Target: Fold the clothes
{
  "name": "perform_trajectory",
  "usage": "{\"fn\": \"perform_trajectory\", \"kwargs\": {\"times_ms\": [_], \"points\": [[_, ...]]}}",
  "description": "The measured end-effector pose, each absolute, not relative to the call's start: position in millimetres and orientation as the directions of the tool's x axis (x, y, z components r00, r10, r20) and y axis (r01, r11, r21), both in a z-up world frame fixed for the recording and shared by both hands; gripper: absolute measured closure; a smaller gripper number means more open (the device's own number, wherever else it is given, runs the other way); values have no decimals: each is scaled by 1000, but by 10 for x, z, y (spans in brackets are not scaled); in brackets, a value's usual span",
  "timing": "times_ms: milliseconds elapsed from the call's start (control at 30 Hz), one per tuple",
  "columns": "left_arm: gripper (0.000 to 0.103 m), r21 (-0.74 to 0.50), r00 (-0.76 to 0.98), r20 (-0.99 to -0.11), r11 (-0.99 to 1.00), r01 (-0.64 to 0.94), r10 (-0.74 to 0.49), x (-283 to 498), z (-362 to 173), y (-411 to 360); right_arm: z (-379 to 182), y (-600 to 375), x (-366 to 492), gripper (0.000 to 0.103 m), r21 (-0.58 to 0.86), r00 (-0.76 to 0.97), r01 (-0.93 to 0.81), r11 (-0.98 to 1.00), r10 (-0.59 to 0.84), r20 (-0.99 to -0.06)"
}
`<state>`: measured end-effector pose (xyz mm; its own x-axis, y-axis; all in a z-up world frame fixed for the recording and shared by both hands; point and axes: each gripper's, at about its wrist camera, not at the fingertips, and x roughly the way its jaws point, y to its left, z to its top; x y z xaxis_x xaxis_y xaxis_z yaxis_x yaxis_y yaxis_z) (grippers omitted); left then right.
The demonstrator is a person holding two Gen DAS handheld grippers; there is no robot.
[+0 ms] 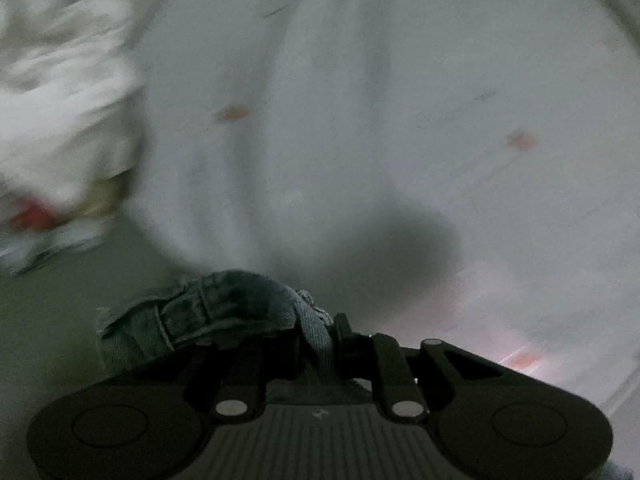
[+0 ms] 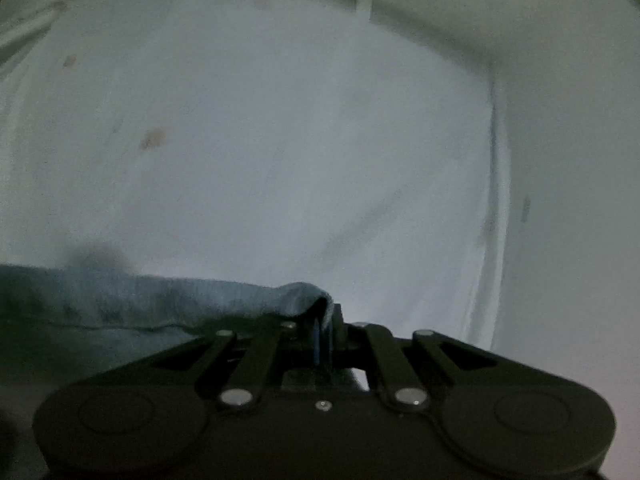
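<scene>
My left gripper [image 1: 320, 332] is shut on a bunched edge of a blue denim garment [image 1: 208, 316], which hangs to the left of the jaws above a white sheet [image 1: 360, 120]. My right gripper [image 2: 324, 320] is shut on another edge of the same denim garment [image 2: 120, 300], which stretches off to the left in the right wrist view. Both views are blurred by motion.
The white sheet with small orange marks [image 1: 232, 113] covers the surface under both grippers [image 2: 280, 140]. A pile of white clothes [image 1: 60, 120] with a red patch lies at the left. A sheet edge and pale wall [image 2: 560, 160] are on the right.
</scene>
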<state>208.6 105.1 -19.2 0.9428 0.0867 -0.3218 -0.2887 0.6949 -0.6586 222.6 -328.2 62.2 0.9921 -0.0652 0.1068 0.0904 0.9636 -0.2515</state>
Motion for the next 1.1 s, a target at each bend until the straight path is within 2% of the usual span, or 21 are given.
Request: {"fn": "perform_trajectory", "kwargs": {"times_ms": [100,200,233,300,333,467,600,733,933,1000,1033,1100], "points": [[85,-539,818,-554,682,-494,154,1765,-855,1143,-226,-3332,2035,99,-170,967,-41,985,-4,-256],[85,-484,689,-710,612,-626,143,1480,-1442,1314,-1061,-3333,1922,97,-67,800,-122,990,58,-598],[85,-470,653,-746,590,-657,133,1402,-1578,1356,-1259,-3360,1881,97,-24,742,-128,991,80,-666],[83,-458,617,-781,582,-672,97,1333,-1726,1388,-1462,-3449,1858,97,63,663,-91,994,108,-741],[82,-447,613,-784,593,-669,101,1338,-1746,1366,-1465,-3527,1865,96,105,653,-59,993,117,-748],[78,-337,590,-790,683,-648,169,1517,-1629,1271,-1303,-3707,2015,78,183,695,24,983,115,-710],[74,-284,546,-813,681,-675,202,1594,-1723,1189,-1213,-3974,2064,72,170,731,105,980,40,-681],[68,-264,506,-839,661,-703,203,1550,-1924,1134,-1363,-4330,2167,69,156,722,223,962,-55,-690],[63,-143,436,-862,701,-699,259,1669,-2041,902,-1716,-4918,2250,61,109,639,464,879,-247,-728],[60,-129,420,-868,697,-706,265,1701,-2076,878,-1820,-5101,2244,51,95,597,552,828,-313,-739],[60,-126,414,-870,692,-710,266,1708,-2092,870,-1855,-5184,2223,40,109,589,587,802,-330,-738],[59,-127,405,-875,680,-722,266,1710,-2098,869,-1935,-5343,2194,35,151,581,632,760,-336,-741]]}}
